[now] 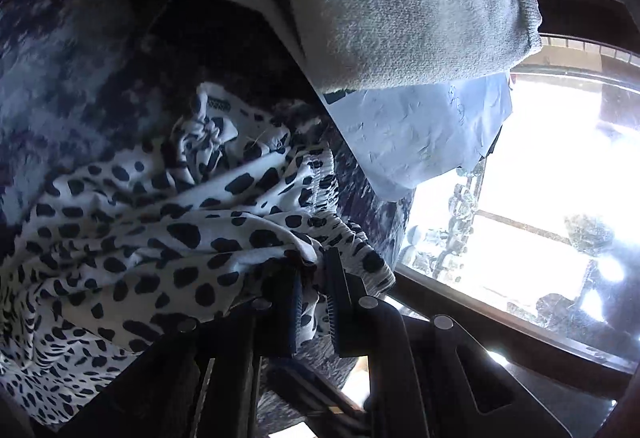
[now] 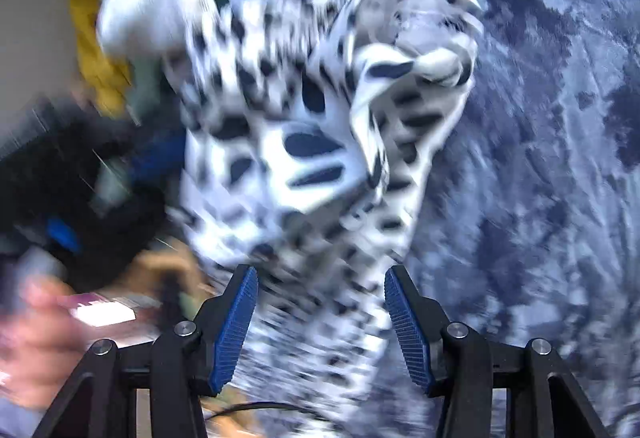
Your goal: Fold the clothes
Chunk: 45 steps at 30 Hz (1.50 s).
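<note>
A white garment with black spots (image 1: 168,234) lies crumpled on a dark blue mottled cover (image 1: 60,86). My left gripper (image 1: 316,278) is shut on its gathered elastic edge at the lower middle of the left wrist view. In the right wrist view the same garment (image 2: 304,142) hangs bunched and blurred ahead of my right gripper (image 2: 320,290). The right gripper is open, its blue pads (image 2: 236,326) apart, with cloth between and just beyond them.
A stack of folded clothes, grey knit (image 1: 408,2) on top and pale blue (image 1: 424,134) below, sits beyond the garment. A bright window (image 1: 540,190) is on the right. Yellow cloth (image 2: 96,54) and a person's hand (image 2: 36,338) show at the left.
</note>
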### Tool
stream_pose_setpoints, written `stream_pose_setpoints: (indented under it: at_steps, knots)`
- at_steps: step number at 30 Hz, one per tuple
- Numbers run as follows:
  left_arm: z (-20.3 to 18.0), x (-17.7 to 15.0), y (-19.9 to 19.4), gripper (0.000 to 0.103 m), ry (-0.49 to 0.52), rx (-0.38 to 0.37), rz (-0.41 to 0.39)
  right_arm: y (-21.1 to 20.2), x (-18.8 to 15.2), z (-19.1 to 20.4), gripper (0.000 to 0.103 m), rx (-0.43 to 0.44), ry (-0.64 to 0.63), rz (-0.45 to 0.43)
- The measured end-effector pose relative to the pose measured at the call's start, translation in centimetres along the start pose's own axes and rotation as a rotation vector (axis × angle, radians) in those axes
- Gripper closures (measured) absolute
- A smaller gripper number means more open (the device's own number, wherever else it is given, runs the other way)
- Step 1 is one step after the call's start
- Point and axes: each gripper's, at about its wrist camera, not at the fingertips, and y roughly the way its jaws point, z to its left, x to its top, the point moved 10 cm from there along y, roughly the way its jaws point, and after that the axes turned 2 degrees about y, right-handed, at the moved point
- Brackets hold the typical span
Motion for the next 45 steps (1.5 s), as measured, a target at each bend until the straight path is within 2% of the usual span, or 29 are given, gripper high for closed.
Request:
stream_pose_setpoints:
  at_steps: [6,7,8,9,10,11,13,15,18,20,23,24,26,27,28,32,35,41,42,44,45]
  knots:
    - [-1.3,0.2,0.6,0.092,0.008,-0.012,0.008,-0.9,2.8,-0.1,0.048,0.013,0.068,-0.064]
    - [-1.4,0.2,0.6,0.092,0.012,-0.01,0.007,-1.4,3.6,-0.4,0.054,0.013,0.084,-0.075]
    - [-1.1,0.3,0.4,0.092,0.017,-0.008,0.004,-1.7,4.2,-0.7,0.069,0.017,0.097,-0.086]
    - [-0.9,0.3,0.2,0.093,0.022,-0.006,0.002,-1.9,4.7,-0.9,0.078,0.025,0.106,-0.102]
    - [-0.4,0.7,-0.4,0.093,0.021,-0.006,-0.001,-2.2,5.1,-1.2,0.091,0.023,0.115,-0.12]
    - [-0.3,1.2,-0.5,0.093,0.014,-0.008,-0.004,-2.4,5.6,-1.4,0.097,0.022,0.125,-0.137]
    - [0.1,2.2,-0.9,0.094,0.0,-0.01,-0.01,-2.7,6.4,-1.3,0.097,0.044,0.145,-0.162]
    - [1.0,2.9,-1.3,0.094,-0.01,0.002,-0.019,-3.1,7.3,-0.7,0.098,0.074,0.157,-0.181]
    - [1.5,4.4,-1.1,0.093,-0.027,0.044,-0.015,-3.2,8.8,0.3,0.098,0.071,0.139,-0.191]
    - [1.8,5.3,-0.5,0.088,-0.052,0.08,0.001,-3.2,9.4,1.0,0.096,0.053,0.124,-0.183]
    - [1.3,5.8,-0.8,0.078,-0.074,0.067,0.016,-2.3,10.4,1.7,0.091,-0.002,0.085,-0.166]
    - [1.0,5.8,-1.2,0.072,-0.067,0.06,0.011,-2.0,10.7,1.9,0.087,-0.018,0.072,-0.16]
    - [0.4,5.4,-2.3,0.047,-0.041,0.04,-0.001,-1.8,11.2,2.3,0.066,-0.03,0.066,-0.152]
    - [0.1,5.1,-3.1,0.024,-0.029,0.023,-0.007,-1.9,11.4,2.5,0.06,-0.018,0.078,-0.153]
    - [-0.3,4.7,-3.8,0.015,-0.018,0.005,-0.013,-2.1,11.6,2.6,0.055,-0.002,0.091,-0.156]
    - [-1.0,3.2,-7.0,0.015,0.014,-0.102,-0.005,-3.2,12.2,2.8,0.054,0.038,0.13,-0.163]
    - [0.6,1.9,-9.8,0.015,0.02,-0.116,-0.056,-4.3,11.4,2.9,0.054,0.034,0.118,-0.162]
    - [9.5,-5.0,-13.1,0.015,0.185,0.315,-0.187,-1.3,9.5,4.4,0.054,-0.043,0.028,-0.086]
    - [12.3,-4.8,-14.2,0.015,0.227,0.39,-0.184,-0.7,9.3,4.7,0.054,-0.057,0.013,-0.073]
    - [15.8,-7.8,-14.2,0.015,0.331,0.506,-0.155,0.5,8.8,5.2,0.057,-0.087,-0.018,-0.047]
    - [17.4,-9.1,-14.1,0.015,0.38,0.561,-0.14,1.1,8.5,5.5,0.064,-0.101,-0.034,-0.034]
